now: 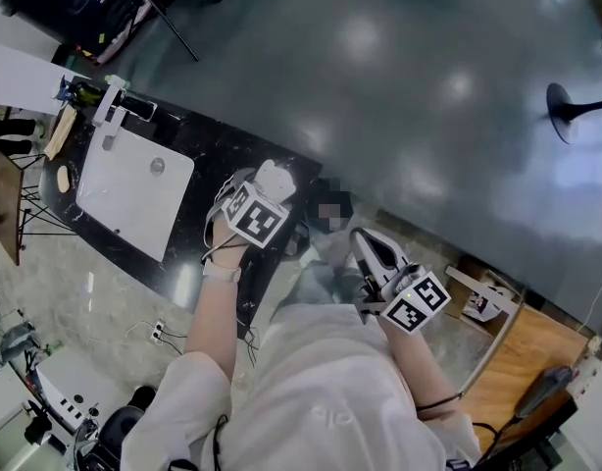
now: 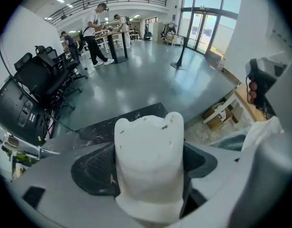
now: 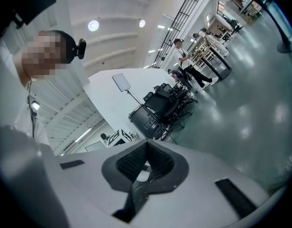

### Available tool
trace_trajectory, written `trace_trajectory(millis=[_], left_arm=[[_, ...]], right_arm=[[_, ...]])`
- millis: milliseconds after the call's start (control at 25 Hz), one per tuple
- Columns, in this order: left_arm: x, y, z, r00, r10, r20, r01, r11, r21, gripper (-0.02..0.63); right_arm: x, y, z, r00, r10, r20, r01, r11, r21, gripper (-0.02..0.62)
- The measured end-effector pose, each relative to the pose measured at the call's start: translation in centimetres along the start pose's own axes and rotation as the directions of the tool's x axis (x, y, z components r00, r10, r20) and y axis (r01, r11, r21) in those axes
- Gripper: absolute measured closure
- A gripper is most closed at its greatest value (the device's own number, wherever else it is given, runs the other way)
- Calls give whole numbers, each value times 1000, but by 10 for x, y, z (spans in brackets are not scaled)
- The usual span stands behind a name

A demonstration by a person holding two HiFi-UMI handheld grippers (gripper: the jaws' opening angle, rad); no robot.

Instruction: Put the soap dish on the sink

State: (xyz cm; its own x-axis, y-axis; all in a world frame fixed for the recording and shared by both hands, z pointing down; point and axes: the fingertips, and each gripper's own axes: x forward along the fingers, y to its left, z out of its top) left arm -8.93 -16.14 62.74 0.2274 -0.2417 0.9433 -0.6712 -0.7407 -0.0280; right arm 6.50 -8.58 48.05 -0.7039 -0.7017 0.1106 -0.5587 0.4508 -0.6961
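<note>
Left claw (image 2: pixel 148 167) pinches the white soap dish (image 2: pixel 148 137) (over the black counter (image 1: pixel 198 143)); right claw (image 3: pixel 145 167) is pressed together.

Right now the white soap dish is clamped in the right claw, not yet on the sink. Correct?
Wrong claw. The left gripper view shows the soap dish clamped in the left claw; the right claw is shut on nothing. The rest holds: it is not yet on the sink.
</note>
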Motion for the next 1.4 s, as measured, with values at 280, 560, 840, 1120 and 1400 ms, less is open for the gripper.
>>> trace_trajectory(millis=[280,560,840,1120,1400], left_arm=[[9,14,-9,993,109,-55,-104,991,88,175],[14,39,-28,967,225,-120,-204,965,164,175],[13,46,-31,969,206,-133,-185,970,156,174],[13,55,-36,970,203,-136,-183,972,148,173],[11,57,-38,967,222,-127,-200,965,167,173]], right_arm=[[-4,-6,3,1000,-10,11,10,1000,1,575],[-2,-5,1,1000,-4,-3,4,1000,1,575],[0,-3,1,1000,3,-10,-3,1000,-4,575],[1,-3,3,1000,2,-5,-2,1000,-7,575],[0,-3,3,1000,-3,-5,3,1000,-11,575]])
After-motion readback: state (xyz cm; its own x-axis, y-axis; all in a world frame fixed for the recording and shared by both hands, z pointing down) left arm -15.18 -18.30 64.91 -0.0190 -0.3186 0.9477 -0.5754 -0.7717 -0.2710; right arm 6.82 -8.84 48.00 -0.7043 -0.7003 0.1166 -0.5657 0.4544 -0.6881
